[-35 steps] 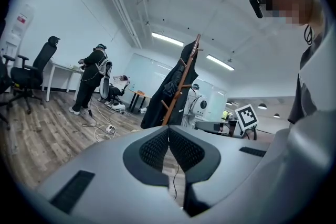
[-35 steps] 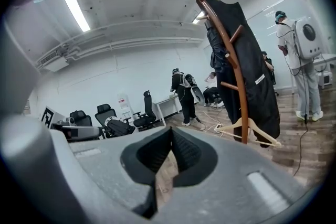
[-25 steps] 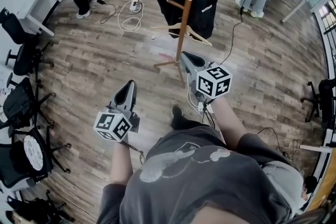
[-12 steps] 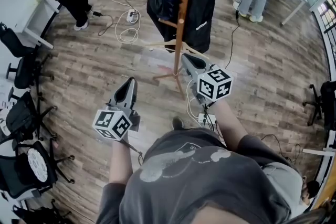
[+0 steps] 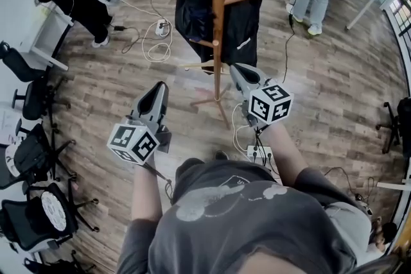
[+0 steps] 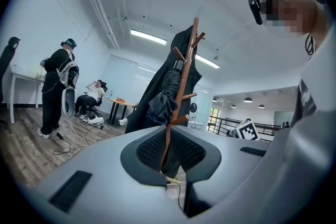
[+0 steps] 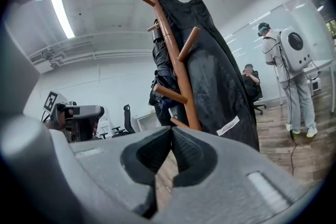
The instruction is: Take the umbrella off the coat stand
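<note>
Nothing done yet: umbrella (image 6: 164, 98) hangs folded on the coat stand (image 5: 218, 16), left of its pole (untouched). Left gripper (image 5: 157, 90) and right gripper (image 5: 239, 70) both have jaws together, empty, near the stand. Grasp and lift-off remain.

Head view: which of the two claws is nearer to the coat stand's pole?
The right claw. Its shut tip lies just beside the brown pole of the coat stand in this view, while the left claw, also shut, sits clearly further to the left of it.
</note>
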